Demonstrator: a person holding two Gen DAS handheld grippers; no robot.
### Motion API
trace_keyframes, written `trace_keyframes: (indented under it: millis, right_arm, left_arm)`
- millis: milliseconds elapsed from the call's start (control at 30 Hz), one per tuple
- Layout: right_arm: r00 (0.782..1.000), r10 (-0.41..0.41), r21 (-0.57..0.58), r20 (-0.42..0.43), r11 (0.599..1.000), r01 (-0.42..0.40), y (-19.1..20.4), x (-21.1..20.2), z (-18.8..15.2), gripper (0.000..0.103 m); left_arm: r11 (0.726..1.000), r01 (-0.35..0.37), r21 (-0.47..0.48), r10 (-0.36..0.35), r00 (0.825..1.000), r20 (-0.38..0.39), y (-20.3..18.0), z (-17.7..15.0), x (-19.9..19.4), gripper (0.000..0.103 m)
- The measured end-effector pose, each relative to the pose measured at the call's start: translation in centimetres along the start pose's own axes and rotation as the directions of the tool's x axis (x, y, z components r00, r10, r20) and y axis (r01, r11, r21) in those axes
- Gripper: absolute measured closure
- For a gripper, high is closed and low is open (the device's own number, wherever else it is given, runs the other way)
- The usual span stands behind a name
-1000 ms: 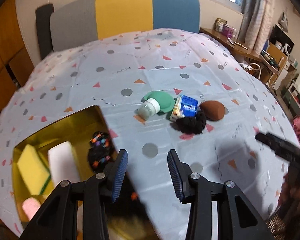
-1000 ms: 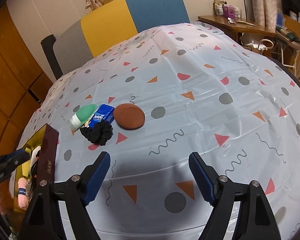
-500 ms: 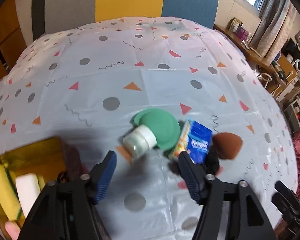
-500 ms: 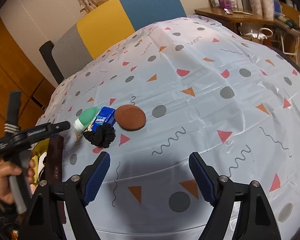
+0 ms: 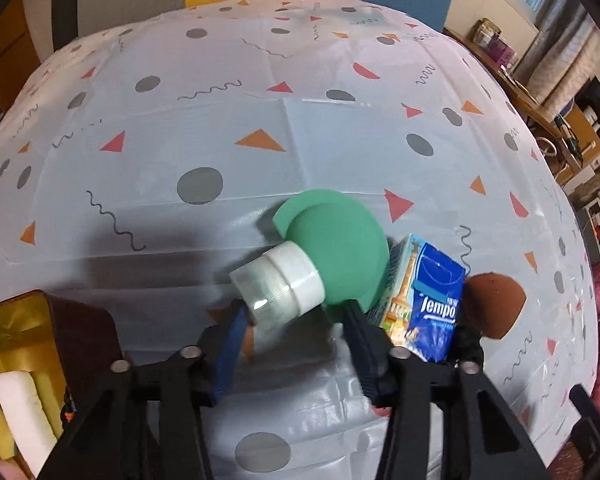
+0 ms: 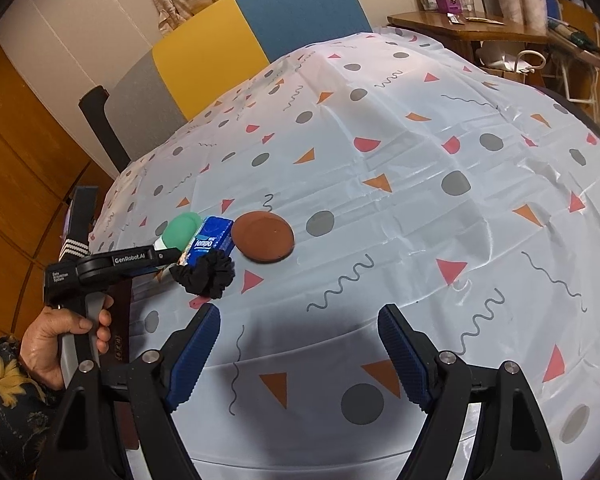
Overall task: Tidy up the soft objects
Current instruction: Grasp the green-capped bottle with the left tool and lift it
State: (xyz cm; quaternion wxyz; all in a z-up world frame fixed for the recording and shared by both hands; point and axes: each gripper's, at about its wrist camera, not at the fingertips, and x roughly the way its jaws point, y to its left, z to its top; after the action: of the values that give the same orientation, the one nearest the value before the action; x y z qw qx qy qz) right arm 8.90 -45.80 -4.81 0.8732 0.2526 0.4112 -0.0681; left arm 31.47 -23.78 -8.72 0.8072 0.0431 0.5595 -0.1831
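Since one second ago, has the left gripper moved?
Yes. The left gripper has come forward from beside the golden box to the green bottle, its open fingers now on either side of the white cap.

Patterned tablecloth (image 6: 400, 168), tricolour chair back (image 6: 260, 36) behind it, wooden side table (image 6: 472, 26) at right.

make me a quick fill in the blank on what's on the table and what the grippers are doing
1. The left gripper has its fingers either side of the bottle's ____ cap.
2. The tissue pack lies between the green bottle and the ____ round pad.
3. The black scrunchie touches the ____ pack.
4. The right gripper is open and holds ____.

Missing words: white; brown; tissue; nothing
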Motion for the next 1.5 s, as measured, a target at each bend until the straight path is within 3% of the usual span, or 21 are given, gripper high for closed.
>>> trace_keyframes:
  millis: [33,67,233,300,367,467,533,733,833,933,1133,1200,1333,1433,1500]
  right_arm:
    - [1.0,-0.001,-0.002,-0.002,1.0,0.001,0.0,0.0,0.0,0.021]
    - [1.0,-0.002,-0.004,-0.003,1.0,0.002,0.1,0.1,0.0,0.021]
    - [1.0,-0.008,-0.006,-0.009,1.0,0.008,0.1,0.2,-0.1,0.021]
    - [1.0,-0.012,-0.001,-0.009,1.0,0.012,0.0,0.1,-0.1,0.021]
    - [1.0,-0.01,0.004,-0.01,1.0,0.01,-0.1,0.1,-0.1,0.021]
    - [1.0,-0.015,0.002,-0.015,1.0,0.015,-0.1,0.2,-0.1,0.021]
    - [1.0,-0.014,0.003,-0.017,1.0,0.014,-0.1,0.2,-0.2,0.021]
    - [1.0,-0.014,0.009,-0.024,1.0,0.015,-0.2,0.2,-0.1,0.021]
    - [1.0,-0.013,0.013,-0.026,1.0,0.013,-0.3,0.2,0.0,0.021]
    - [0.999,-0.004,0.019,-0.032,1.0,0.004,-0.3,0.3,0.0,0.021]
    - [0.999,-0.003,0.016,-0.042,1.0,0.004,-0.2,0.5,-0.1,0.021]
    - [0.999,-0.003,0.018,-0.045,1.0,0.003,-0.3,0.5,-0.1,0.02]
    - [0.999,0.002,0.024,-0.049,1.0,-0.001,-0.3,0.6,-0.1,0.02]
    - [0.999,0.001,0.019,-0.046,1.0,0.0,-0.3,0.6,-0.1,0.02]
    - [0.999,-0.002,0.015,-0.041,1.0,0.002,-0.2,0.5,-0.1,0.02]
  left_arm:
    - [1.0,0.004,0.0,-0.004,1.0,-0.001,0.1,-0.1,0.0,0.083]
    - [1.0,0.017,-0.004,-0.017,1.0,-0.001,0.2,-0.4,-0.1,0.09]
    - [0.998,0.063,-0.013,-0.064,0.997,-0.041,0.0,-2.6,-0.7,0.09]
    - [0.999,0.038,0.009,-0.038,0.999,-0.018,-0.4,-3.2,-1.7,0.084]
    - [0.999,0.022,0.027,-0.022,1.0,0.008,-0.7,-3.1,-2.6,0.069]
    - [0.997,-0.045,0.069,0.039,0.996,0.082,-1.1,-2.0,-4.0,0.059]
    - [0.991,-0.085,0.107,0.073,0.991,0.113,-1.5,-1.1,-4.2,0.057]
    - [0.956,-0.136,0.26,0.125,0.99,0.06,-2.8,0.3,-1.9,0.057]
    - [0.955,-0.093,0.281,0.074,0.994,0.079,-2.7,1.0,-2.3,0.057]
    - [0.959,-0.051,0.279,0.025,0.995,0.096,-2.8,2.3,-2.6,0.043]
    - [0.983,-0.024,0.181,0.018,0.999,0.034,-2.5,4.8,0.5,0.039]
    - [0.987,0.009,0.16,-0.009,1.0,-0.002,-2.7,5.0,1.5,0.032]
    - [0.994,0.039,0.104,-0.031,0.997,-0.077,-2.6,5.4,3.5,0.032]
    - [0.99,0.038,0.139,-0.031,0.998,-0.05,-3.5,5.0,3.3,0.045]
    - [0.989,0.032,0.145,-0.026,0.999,-0.045,-3.8,4.3,3.0,0.049]
